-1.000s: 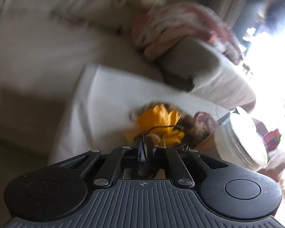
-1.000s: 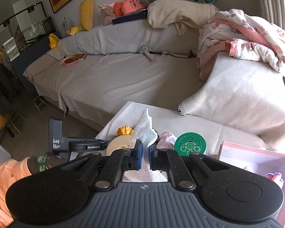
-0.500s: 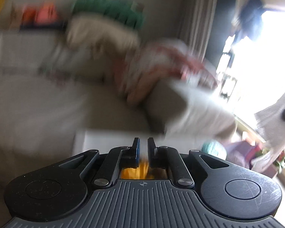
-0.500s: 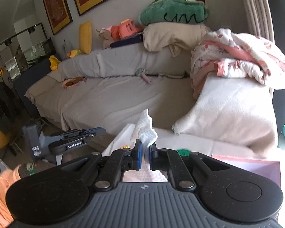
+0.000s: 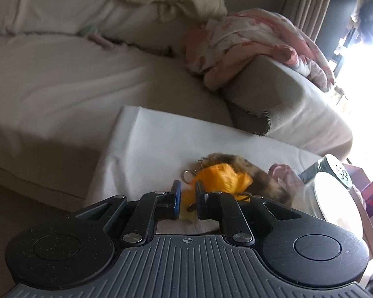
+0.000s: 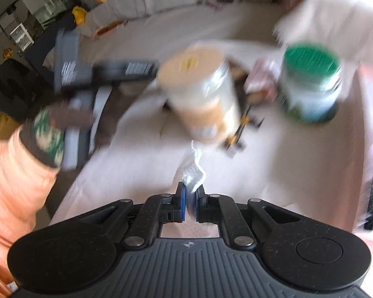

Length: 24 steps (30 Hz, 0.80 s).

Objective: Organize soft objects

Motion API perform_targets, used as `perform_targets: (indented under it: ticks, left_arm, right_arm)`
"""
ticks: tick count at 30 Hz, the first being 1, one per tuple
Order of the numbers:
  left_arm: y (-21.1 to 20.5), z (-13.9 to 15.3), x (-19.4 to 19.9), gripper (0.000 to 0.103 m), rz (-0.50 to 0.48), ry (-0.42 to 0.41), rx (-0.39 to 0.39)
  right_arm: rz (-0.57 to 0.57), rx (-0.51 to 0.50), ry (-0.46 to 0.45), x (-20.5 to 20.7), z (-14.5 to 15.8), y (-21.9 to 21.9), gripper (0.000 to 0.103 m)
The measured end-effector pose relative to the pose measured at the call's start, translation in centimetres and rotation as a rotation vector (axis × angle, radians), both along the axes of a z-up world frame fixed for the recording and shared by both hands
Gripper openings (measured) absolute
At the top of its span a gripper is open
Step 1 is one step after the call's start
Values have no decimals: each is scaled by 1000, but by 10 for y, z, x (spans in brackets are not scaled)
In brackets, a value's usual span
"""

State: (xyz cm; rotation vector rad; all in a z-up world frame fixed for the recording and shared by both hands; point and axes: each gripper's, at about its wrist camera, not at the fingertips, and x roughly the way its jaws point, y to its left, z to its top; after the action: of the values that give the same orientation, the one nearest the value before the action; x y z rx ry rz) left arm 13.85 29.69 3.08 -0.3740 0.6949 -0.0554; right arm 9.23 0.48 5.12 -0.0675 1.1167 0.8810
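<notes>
Two grippers work: the right gripper (image 6: 189, 200) carries a clamped white tissue (image 6: 192, 175) (placement pending); the left gripper (image 5: 185, 197), fingers apart, must close on the orange toy (image 5: 221, 180).

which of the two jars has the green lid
The right-hand jar, nearer the pale cloth. The other jar in the middle has a beige lid.
</notes>
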Motion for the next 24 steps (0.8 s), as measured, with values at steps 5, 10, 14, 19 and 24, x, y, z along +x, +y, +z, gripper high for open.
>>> perform_targets:
  ticks: [5, 10, 14, 19, 24]
  left_arm:
    - [-17, -4, -9, 14, -169, 2, 134]
    - [-24, -5, -54, 15, -243, 25, 210]
    - [-22, -4, -92, 16, -232, 30, 216]
    - [-13, 2, -114, 17, -187, 46, 183]
    - [-18, -1, -113, 17, -200, 75, 204]
  right_arm:
    - [17, -13, -49, -16, 4, -13, 46]
    - [-50, -42, -209, -20, 24, -31, 71]
    - [-23, -104, -291, -22, 18, -23, 77]
    - [-14, -159, -319, -31, -8, -13, 77]
    - [-34, -140, -288, -31, -25, -14, 81]
